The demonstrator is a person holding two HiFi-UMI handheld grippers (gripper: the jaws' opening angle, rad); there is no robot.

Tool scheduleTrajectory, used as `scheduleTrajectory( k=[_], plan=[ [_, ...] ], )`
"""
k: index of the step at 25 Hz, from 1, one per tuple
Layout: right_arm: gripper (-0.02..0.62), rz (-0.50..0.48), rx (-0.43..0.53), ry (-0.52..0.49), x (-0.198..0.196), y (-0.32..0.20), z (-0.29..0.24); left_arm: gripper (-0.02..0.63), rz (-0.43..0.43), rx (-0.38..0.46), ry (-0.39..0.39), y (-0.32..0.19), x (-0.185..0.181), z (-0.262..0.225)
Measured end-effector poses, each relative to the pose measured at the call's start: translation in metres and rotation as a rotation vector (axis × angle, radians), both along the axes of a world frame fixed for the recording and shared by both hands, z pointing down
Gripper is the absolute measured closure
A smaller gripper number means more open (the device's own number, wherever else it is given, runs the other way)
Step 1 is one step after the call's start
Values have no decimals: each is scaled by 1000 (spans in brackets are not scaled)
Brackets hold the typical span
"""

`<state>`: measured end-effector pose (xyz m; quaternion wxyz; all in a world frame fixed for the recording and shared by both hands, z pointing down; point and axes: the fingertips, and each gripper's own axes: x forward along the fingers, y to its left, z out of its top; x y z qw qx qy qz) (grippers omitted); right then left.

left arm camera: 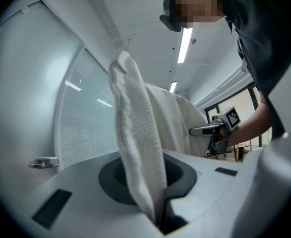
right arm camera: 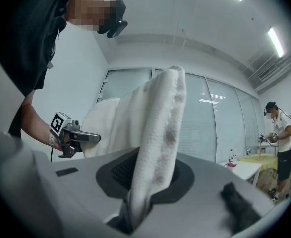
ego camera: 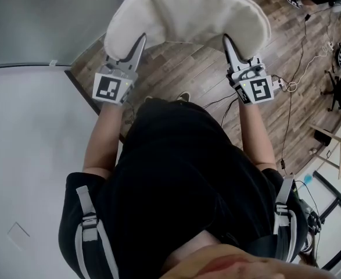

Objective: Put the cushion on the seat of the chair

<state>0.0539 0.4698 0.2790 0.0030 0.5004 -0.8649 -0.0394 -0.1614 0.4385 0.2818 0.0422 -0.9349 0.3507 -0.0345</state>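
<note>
The cream cushion is up in the air, carried between both hands out in front of the person. Nothing is under it in the head view but the wooden floor.

The left claw is clenched on the cushion's near edge towards its left corner. Its own view shows the towelling fabric pinched tight between the jaws and rising up out of them. The right claw mirrors it near the right corner, jaws clamped on a fold of the same fabric. Both point out level, and the cushion spreads away from them like a tray.

So the pick-up looks done and the grip looks firm on both sides. The placing is all to come. No chair shows in any view, and whether it sits hidden beneath the cushion I cannot tell. What's left, by my reckoning, is to bring the cushion over the seat, lower it flat, and let go with both claws.
</note>
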Motion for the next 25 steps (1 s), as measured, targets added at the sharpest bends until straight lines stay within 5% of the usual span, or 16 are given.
scheduleTrajectory(
  k=[14, 25],
  plan=[
    [534, -9, 14, -15, 17, -40, 1, 549, -9, 0, 7, -41, 20, 6],
    [534, 7, -4, 14, 12, -140, -1, 549, 21, -4, 3, -148, 16, 8]
  ],
)
